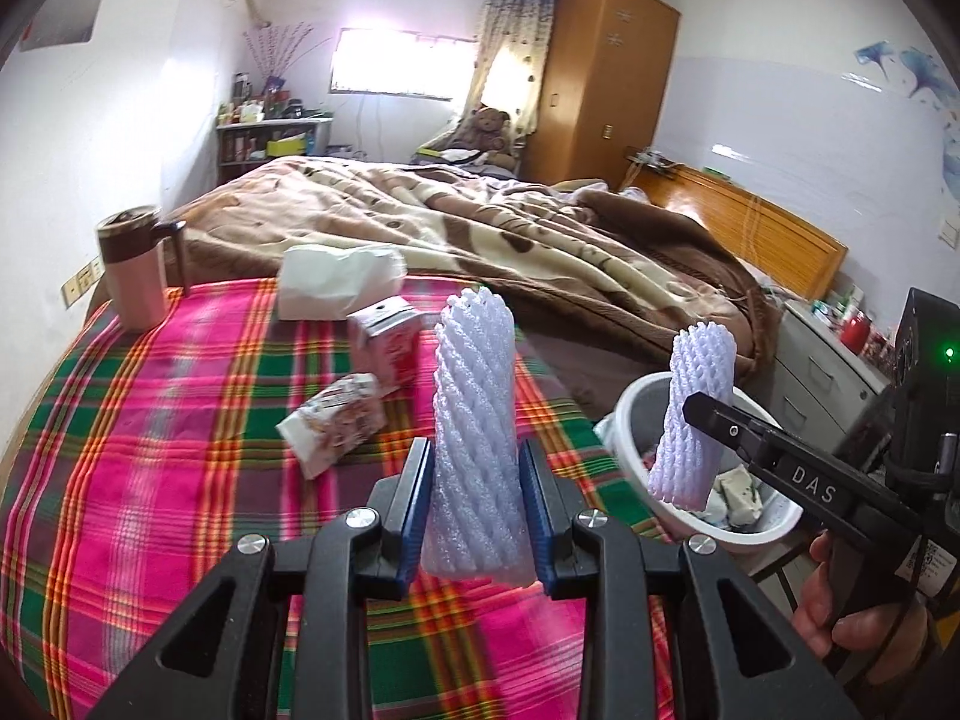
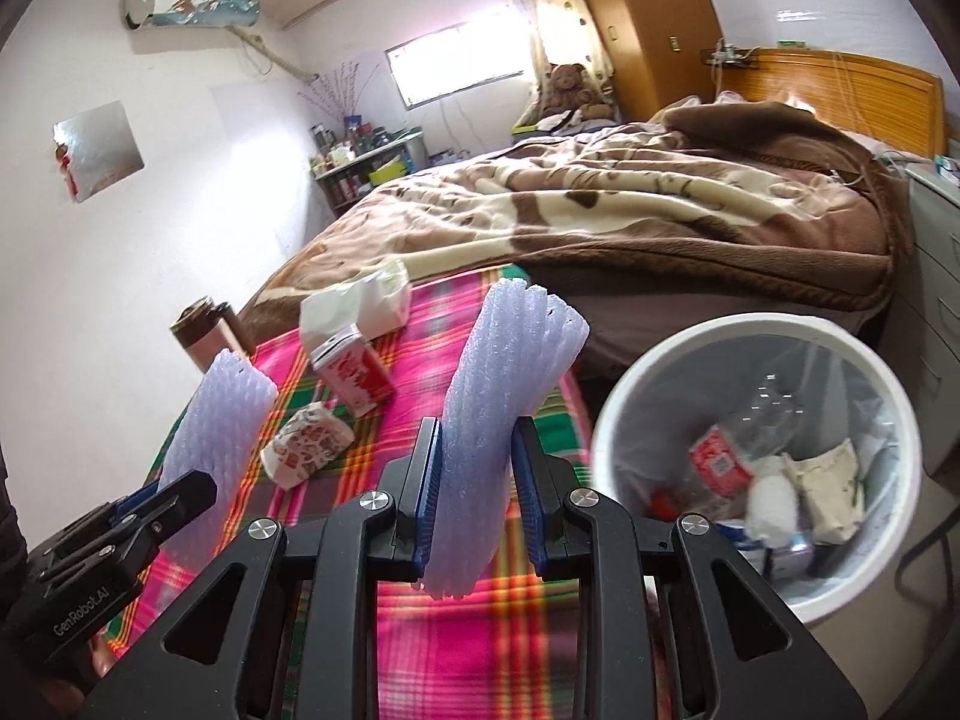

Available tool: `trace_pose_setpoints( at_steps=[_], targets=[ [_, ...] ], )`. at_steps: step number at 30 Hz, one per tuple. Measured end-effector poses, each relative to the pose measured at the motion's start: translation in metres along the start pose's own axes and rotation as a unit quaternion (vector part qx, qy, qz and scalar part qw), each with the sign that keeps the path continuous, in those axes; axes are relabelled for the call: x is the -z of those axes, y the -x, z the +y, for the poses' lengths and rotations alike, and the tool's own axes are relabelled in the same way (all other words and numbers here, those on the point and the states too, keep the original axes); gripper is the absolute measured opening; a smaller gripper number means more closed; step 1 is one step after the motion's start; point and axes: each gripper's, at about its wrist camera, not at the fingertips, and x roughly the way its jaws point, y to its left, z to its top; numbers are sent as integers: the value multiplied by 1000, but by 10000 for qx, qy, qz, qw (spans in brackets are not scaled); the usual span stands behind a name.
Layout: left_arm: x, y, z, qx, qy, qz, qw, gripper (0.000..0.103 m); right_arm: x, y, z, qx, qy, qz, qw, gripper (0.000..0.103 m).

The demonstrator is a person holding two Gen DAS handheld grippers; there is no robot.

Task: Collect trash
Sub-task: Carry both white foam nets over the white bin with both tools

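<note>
My left gripper (image 1: pixel 477 516) is shut on a white foam net sleeve (image 1: pixel 474 420) and holds it upright above the plaid cloth. My right gripper (image 2: pixel 477 501) is shut on a second foam net sleeve (image 2: pixel 498 414); in the left wrist view that sleeve (image 1: pixel 696 420) hangs over the white trash bin (image 1: pixel 636 402). The bin (image 2: pixel 618 408) stands at the right beside the bed, holding a plastic bottle (image 2: pixel 750 420) and wrappers. On the cloth lie a red-white carton (image 1: pixel 390 348), a printed snack wrapper (image 1: pixel 336 420) and a white tissue pack (image 1: pixel 336 282).
A brown-and-pink mug (image 1: pixel 135 264) stands at the cloth's far left. A rumpled brown blanket (image 1: pixel 480 222) covers the bed behind. A grey drawer cabinet (image 1: pixel 822 360) stands right of the bin. A wooden wardrobe (image 1: pixel 606 78) stands at the back.
</note>
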Motion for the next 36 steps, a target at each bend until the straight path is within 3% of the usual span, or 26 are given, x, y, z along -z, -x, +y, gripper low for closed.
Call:
trace_pose_setpoints(
  at_steps=[19, 36],
  targets=[
    [-10, -35, -94, 687, -732, 98, 9949, 30, -6, 27, -77, 853, -385, -216, 9954, 25],
    [-8, -89, -152, 1080, -1051, 553, 9870, 30, -2, 12, -123, 1301, -509, 223, 9899, 25]
  ],
)
